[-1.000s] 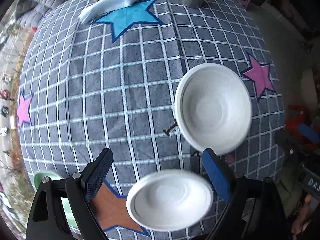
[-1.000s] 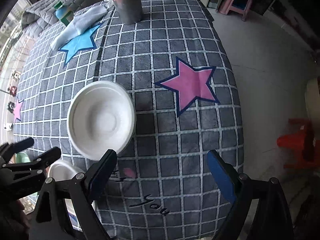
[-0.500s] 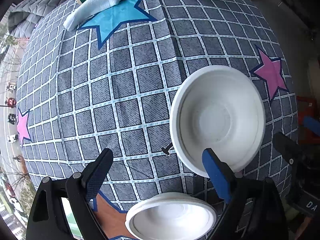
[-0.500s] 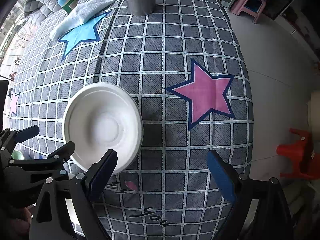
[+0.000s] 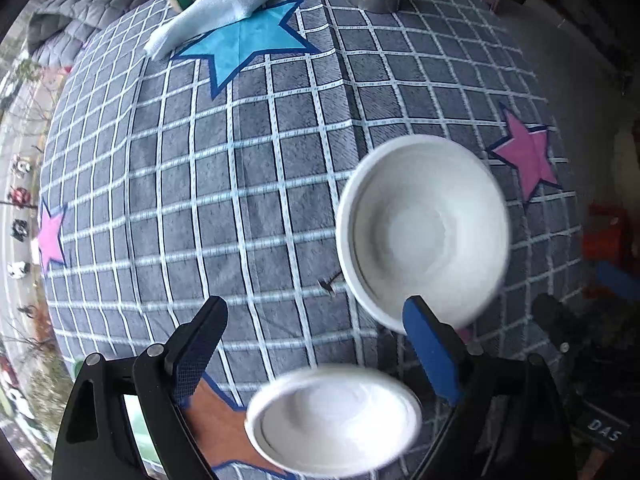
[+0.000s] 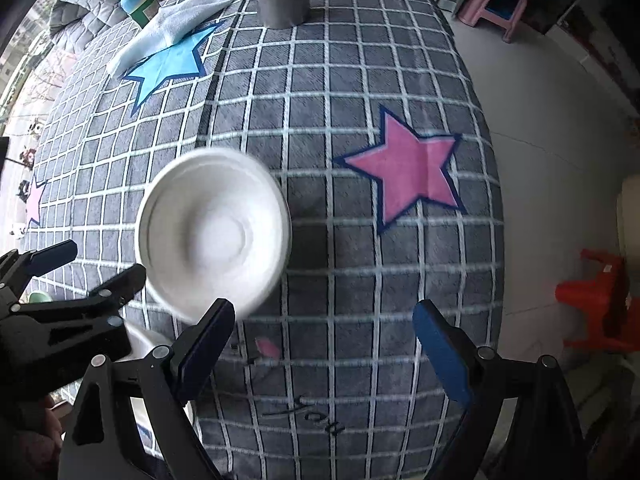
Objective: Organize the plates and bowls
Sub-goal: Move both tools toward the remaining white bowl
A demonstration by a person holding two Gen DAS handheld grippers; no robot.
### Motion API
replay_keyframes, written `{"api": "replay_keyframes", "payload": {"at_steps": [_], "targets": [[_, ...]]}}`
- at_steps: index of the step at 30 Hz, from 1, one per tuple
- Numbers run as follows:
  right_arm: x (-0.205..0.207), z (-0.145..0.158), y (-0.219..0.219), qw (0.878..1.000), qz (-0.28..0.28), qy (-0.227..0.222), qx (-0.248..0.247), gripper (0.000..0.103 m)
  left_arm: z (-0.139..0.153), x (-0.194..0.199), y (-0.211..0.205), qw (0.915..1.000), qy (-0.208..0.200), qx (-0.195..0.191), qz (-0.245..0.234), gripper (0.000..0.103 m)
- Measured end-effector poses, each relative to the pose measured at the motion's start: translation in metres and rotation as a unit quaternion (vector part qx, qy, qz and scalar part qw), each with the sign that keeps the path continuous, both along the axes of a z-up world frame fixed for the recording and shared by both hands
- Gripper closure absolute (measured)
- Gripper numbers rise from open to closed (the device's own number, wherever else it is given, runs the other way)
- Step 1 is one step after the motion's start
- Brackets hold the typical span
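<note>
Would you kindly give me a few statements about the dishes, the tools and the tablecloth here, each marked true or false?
1. Both tools hold nothing. True: the left tool and right tool stand open.
2. The two white dishes are stacked. False: the larger bowl and the smaller dish lie apart.
3. A pale cloth lies partly on the blue star. True.
4. The larger bowl covers the pink star. False: the pink star lies bare beside it.

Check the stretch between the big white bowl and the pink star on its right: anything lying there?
Nothing. In the right wrist view only bare checked cloth separates the big white bowl from the pink star.
</note>
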State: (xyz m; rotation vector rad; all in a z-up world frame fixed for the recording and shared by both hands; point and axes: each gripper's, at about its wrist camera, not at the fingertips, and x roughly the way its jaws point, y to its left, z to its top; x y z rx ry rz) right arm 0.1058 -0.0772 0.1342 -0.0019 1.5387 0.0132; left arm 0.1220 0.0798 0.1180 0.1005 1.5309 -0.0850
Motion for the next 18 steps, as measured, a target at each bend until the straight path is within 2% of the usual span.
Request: {"api": "replay_keyframes", "payload": {"at_steps": [3,6,13,18], "targets": [[-0.019,0.002,-0.003,1.000,-0.009,0.011,0.007,0.011,0.011,-0.016,0.002,0.9996,0.003,-0.025,0.012,0.011],[-0.031,0.002,-0.002,1.000,-0.006,0.013,0.005,0.011,0.017,-0.030,-0.002,0.9991,0.008,-0.040,-0.007,0.011],[-0.046,0.030,0.005,0.999,-0.019,-0.040,-0.008,0.011,0.028,-0.035,-0.005,0.9982,-0.008,-0.042,-0.043,0.011],[-0.057,0.038,0.012,0.998,-0.046,-0.048,-0.014,0.011,0.032,-0.040,0.014,0.9977,-0.010,-0.051,-0.043,0.011]]}}
